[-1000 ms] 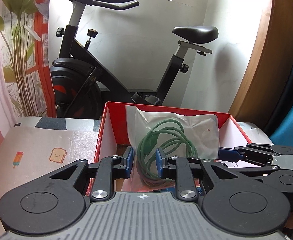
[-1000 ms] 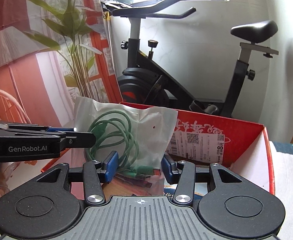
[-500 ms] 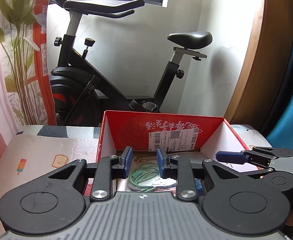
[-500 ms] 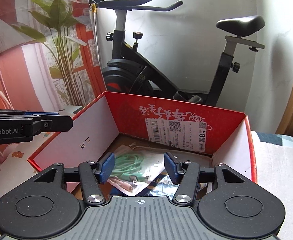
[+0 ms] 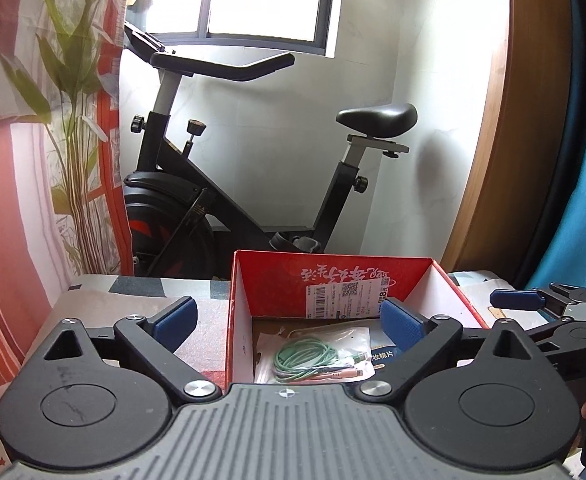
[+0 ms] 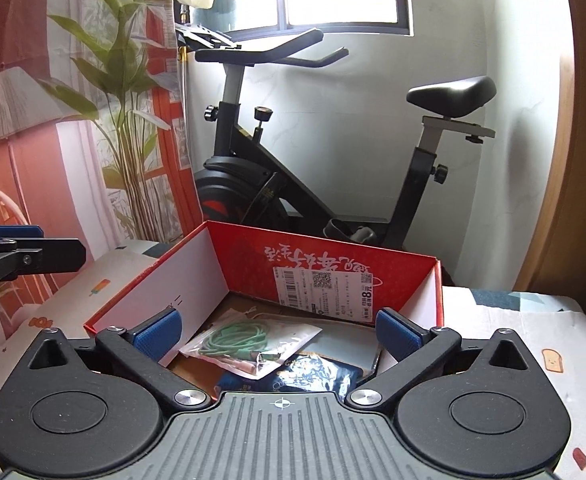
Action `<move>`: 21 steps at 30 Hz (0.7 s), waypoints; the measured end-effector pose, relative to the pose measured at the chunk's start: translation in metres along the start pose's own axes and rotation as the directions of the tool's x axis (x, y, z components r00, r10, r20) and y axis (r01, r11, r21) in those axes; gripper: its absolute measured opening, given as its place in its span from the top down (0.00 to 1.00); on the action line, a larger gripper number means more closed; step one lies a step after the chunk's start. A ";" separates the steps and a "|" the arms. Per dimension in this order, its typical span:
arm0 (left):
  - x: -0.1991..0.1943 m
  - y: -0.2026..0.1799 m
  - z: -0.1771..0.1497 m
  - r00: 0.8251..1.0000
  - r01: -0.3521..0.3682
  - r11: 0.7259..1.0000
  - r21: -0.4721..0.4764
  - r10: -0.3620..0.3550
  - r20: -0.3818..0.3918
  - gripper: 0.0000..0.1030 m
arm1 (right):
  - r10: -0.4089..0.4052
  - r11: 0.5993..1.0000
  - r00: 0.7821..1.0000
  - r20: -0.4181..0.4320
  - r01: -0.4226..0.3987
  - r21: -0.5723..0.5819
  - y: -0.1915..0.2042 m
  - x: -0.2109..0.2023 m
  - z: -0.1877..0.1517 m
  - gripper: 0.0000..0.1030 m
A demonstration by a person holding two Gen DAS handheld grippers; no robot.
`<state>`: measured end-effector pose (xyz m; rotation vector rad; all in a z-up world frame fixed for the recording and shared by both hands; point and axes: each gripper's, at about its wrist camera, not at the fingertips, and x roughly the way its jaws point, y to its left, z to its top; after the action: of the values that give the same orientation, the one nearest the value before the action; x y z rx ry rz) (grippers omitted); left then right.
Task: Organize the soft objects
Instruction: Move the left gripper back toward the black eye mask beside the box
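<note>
A clear plastic bag with a coiled green cable (image 5: 309,356) (image 6: 245,340) lies flat inside the red cardboard box (image 5: 333,276) (image 6: 325,252), on top of other packets. My left gripper (image 5: 289,320) hangs above the box's near left wall, its jaws opening wide with nothing between the blue pads. My right gripper (image 6: 279,332) stands over the box's near side, jaws likewise opening wide and empty. The bag is untouched by either gripper. The right gripper's fingers (image 5: 517,300) show at the right edge of the left wrist view.
A blue patterned packet (image 6: 317,372) and a white-blue pack (image 5: 381,354) lie under the bag in the box. The box sits on a printed cloth surface (image 6: 533,336). Behind it stands a black exercise bike (image 5: 221,208); a curtain (image 6: 73,120) hangs at left.
Both grippers let go of the bag with the green cable; it dropped flat into the box. Both jaws spread wide and both grippers drew back and up from the box.
</note>
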<state>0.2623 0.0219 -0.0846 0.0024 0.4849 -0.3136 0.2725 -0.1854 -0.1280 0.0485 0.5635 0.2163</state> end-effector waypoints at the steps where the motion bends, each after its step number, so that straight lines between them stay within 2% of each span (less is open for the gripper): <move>1: -0.005 0.001 -0.001 1.000 -0.002 1.000 -0.004 0.002 -0.001 0.03 | 0.000 1.000 1.000 0.004 0.000 -0.001 0.000 -0.004 0.000 0.00; 4: -0.016 0.003 -0.004 1.000 -0.016 1.000 -0.006 0.016 0.003 0.00 | 0.002 1.000 1.000 0.017 -0.002 -0.001 0.002 -0.019 -0.004 0.00; 13: -0.049 -0.004 -0.026 0.999 -0.033 0.999 0.024 0.033 0.006 0.00 | -0.006 1.000 0.998 0.061 0.006 0.001 0.005 -0.062 -0.026 0.00; 21: -0.066 -0.012 -0.054 0.999 -0.037 0.999 0.024 0.037 -0.031 0.00 | 0.002 1.000 0.997 0.079 -0.001 -0.010 0.010 -0.089 -0.055 0.00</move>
<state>0.1788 0.0345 -0.1011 0.0391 0.5119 -0.2834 0.1682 -0.1959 -0.1267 0.0472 0.4835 0.2175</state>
